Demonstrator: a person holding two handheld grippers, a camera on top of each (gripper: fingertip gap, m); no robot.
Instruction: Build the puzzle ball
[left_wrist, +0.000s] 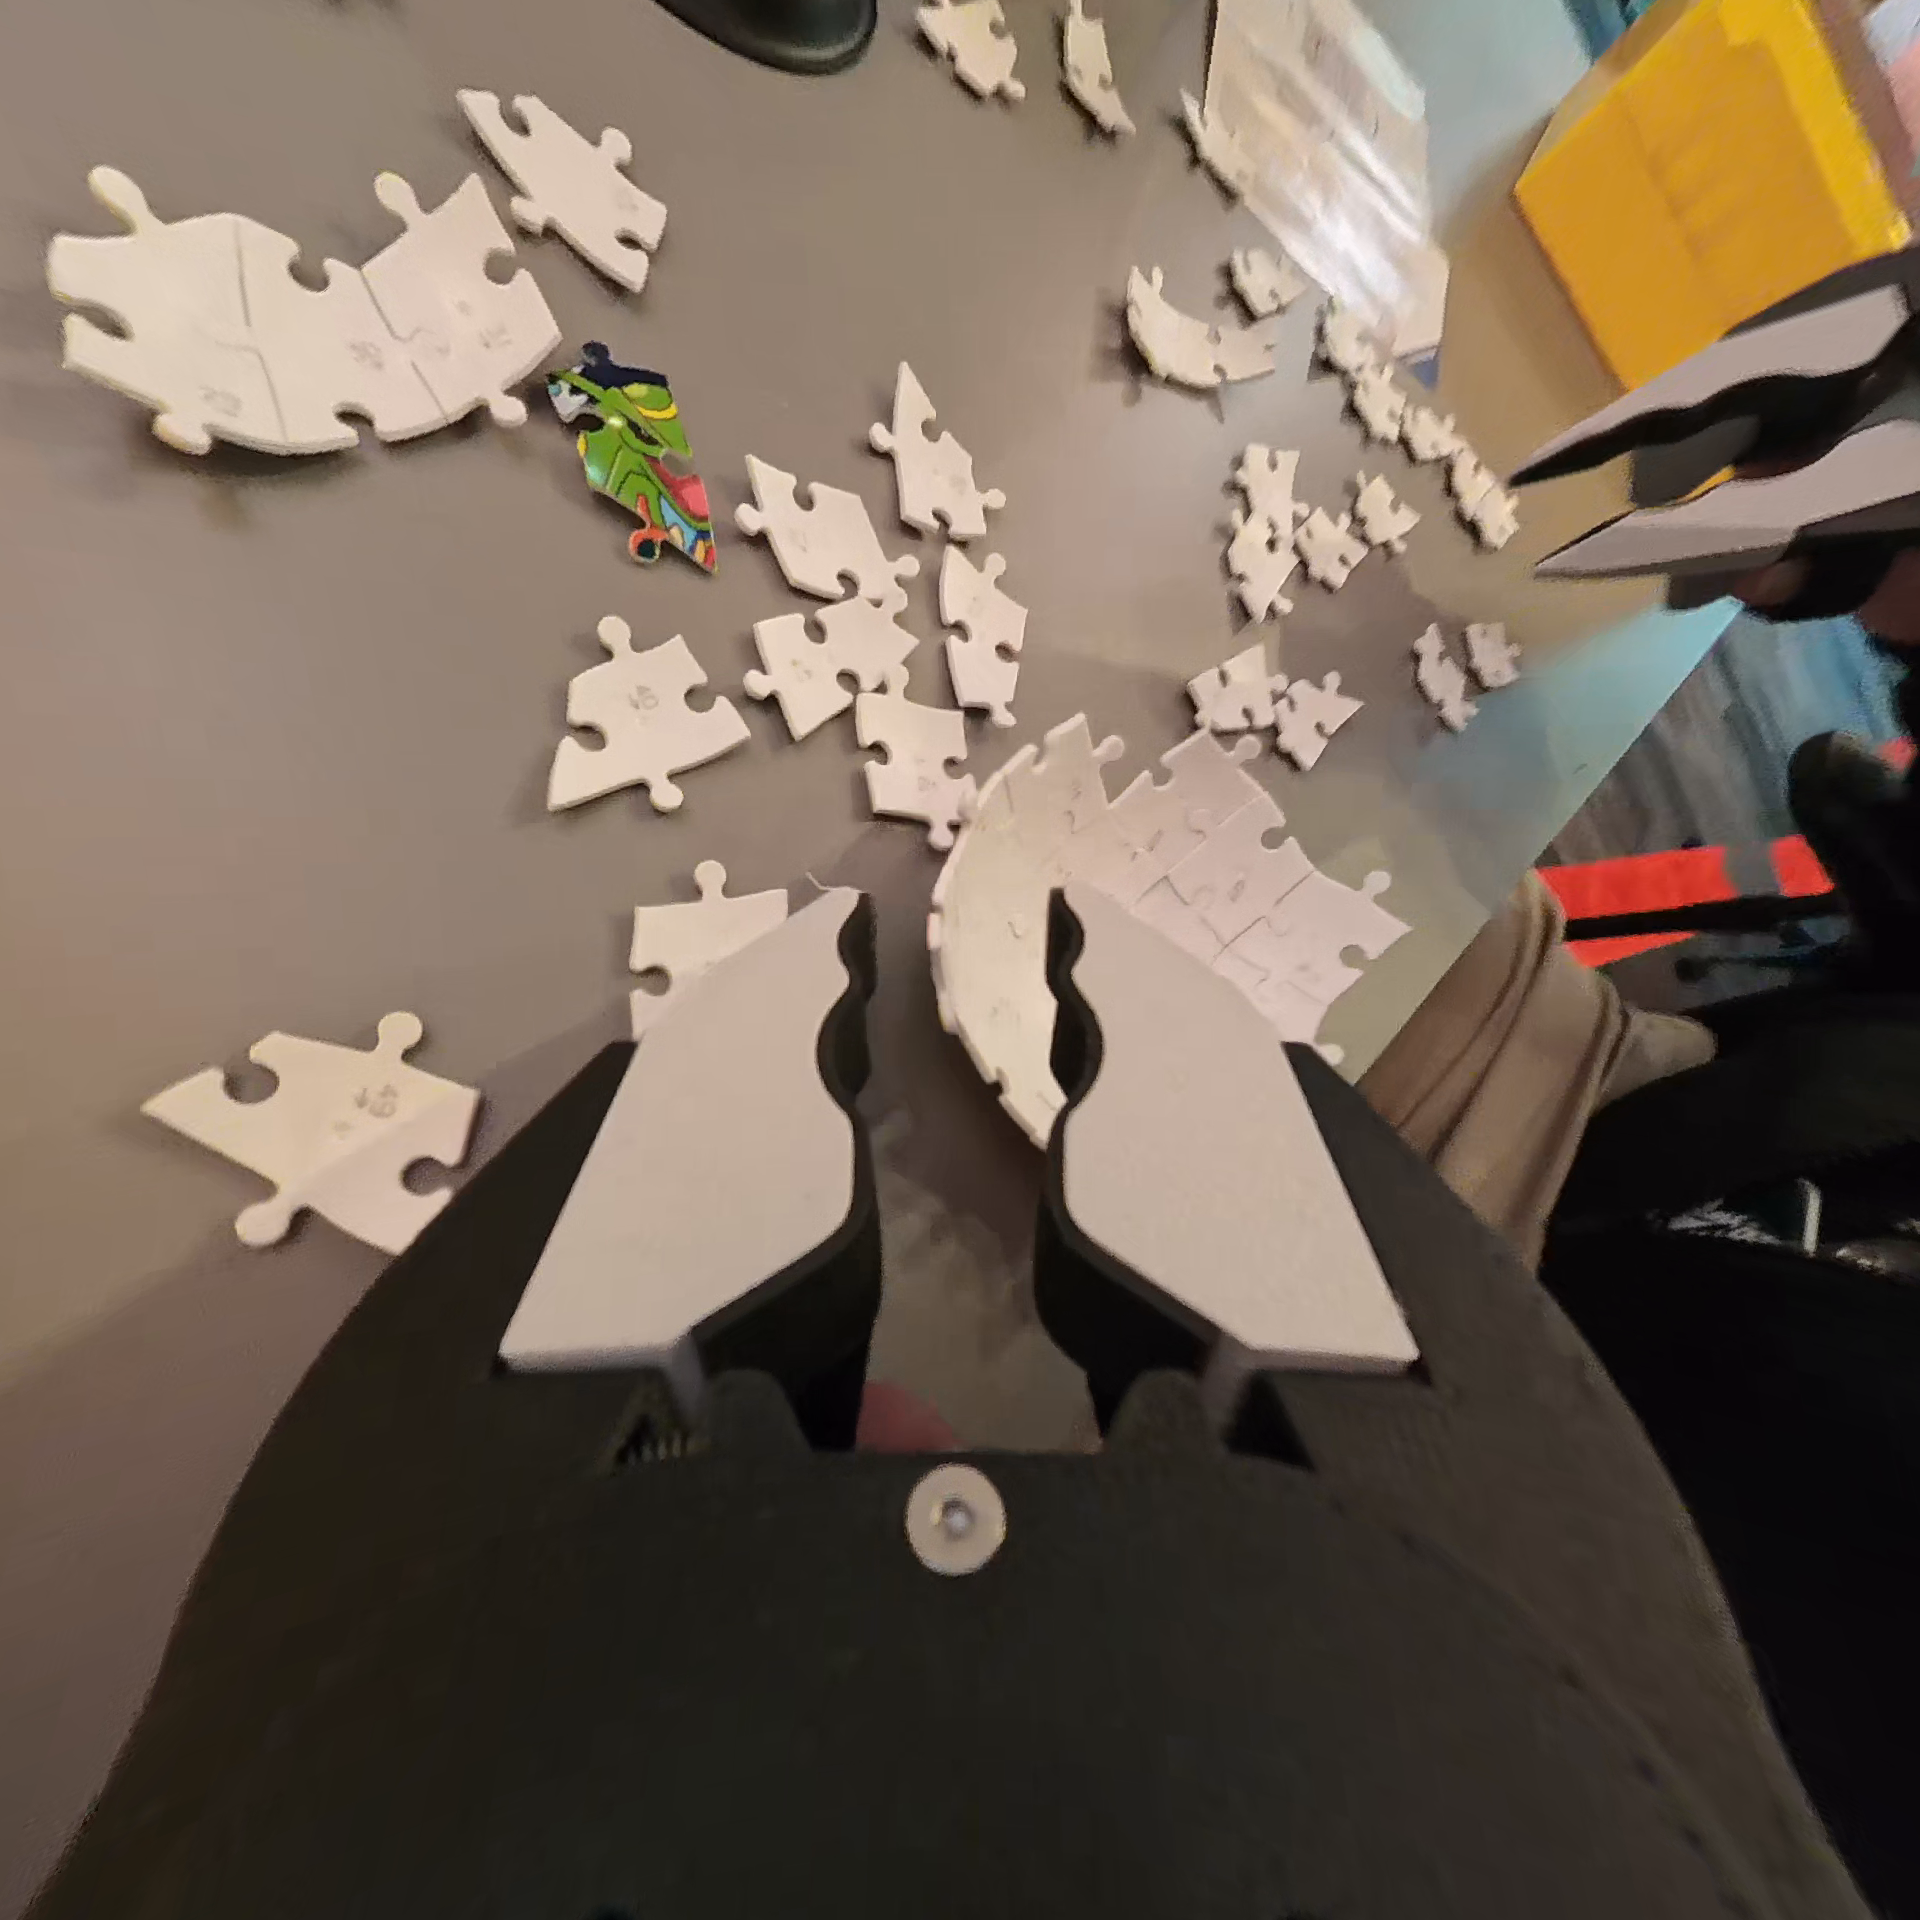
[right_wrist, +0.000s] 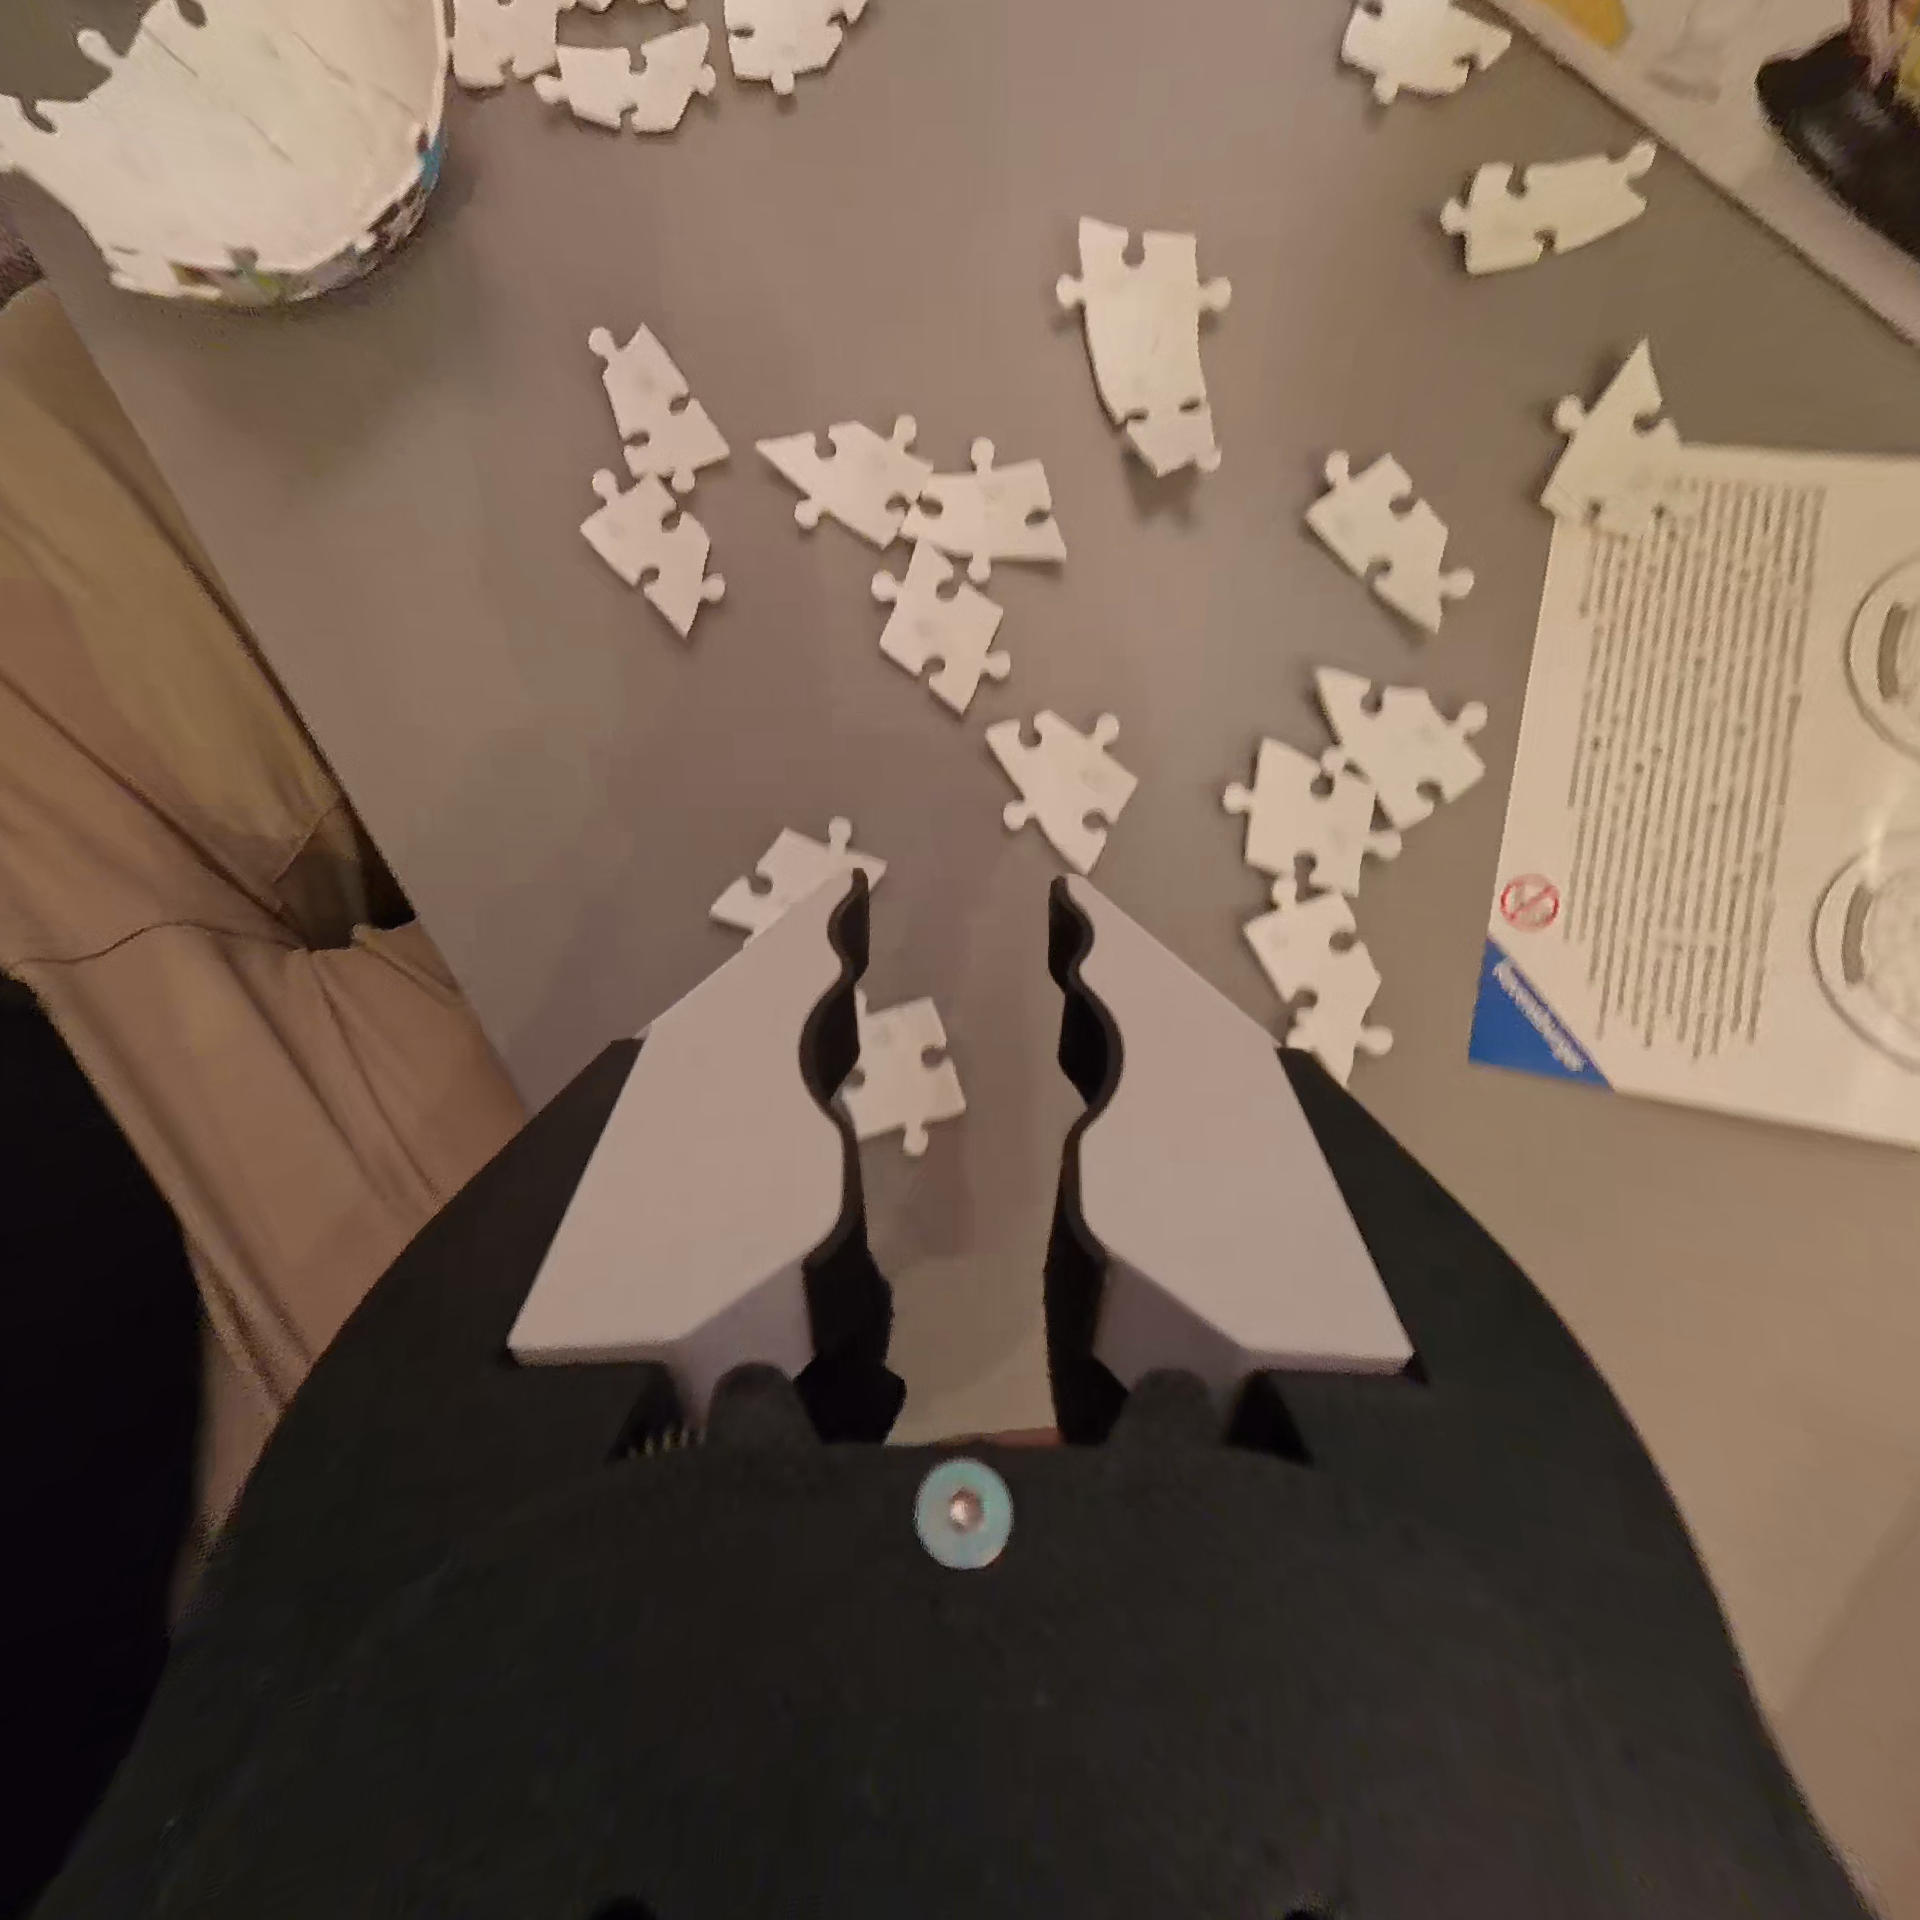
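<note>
The partly built puzzle ball, a curved white shell (left_wrist: 1164, 894), rests on the grey table (left_wrist: 312, 644) just ahead and right of my left gripper (left_wrist: 961, 914), which is open and empty above it. The shell also shows at the top left of the right wrist view (right_wrist: 239, 145). Several loose white pieces (left_wrist: 821, 540) lie face down, and one colourful piece (left_wrist: 644, 457) lies face up. A flat joined strip (left_wrist: 301, 332) lies far left. My right gripper (right_wrist: 956, 904) is open and empty over loose pieces (right_wrist: 904, 1070); it also shows at the right edge of the left wrist view (left_wrist: 1538, 520).
A white instruction sheet (right_wrist: 1704, 769) lies at the right. A yellow box (left_wrist: 1704, 197) stands past the table's far right. A dark round base (left_wrist: 800, 31) sits at the back. A person's beige trouser leg (right_wrist: 156, 790) is beside the table edge. There is about 30 cm between the tips of the two grippers. To the colourful piece (left_wrist: 644, 457): left tips about 10 cm, right tips about 30 cm.
</note>
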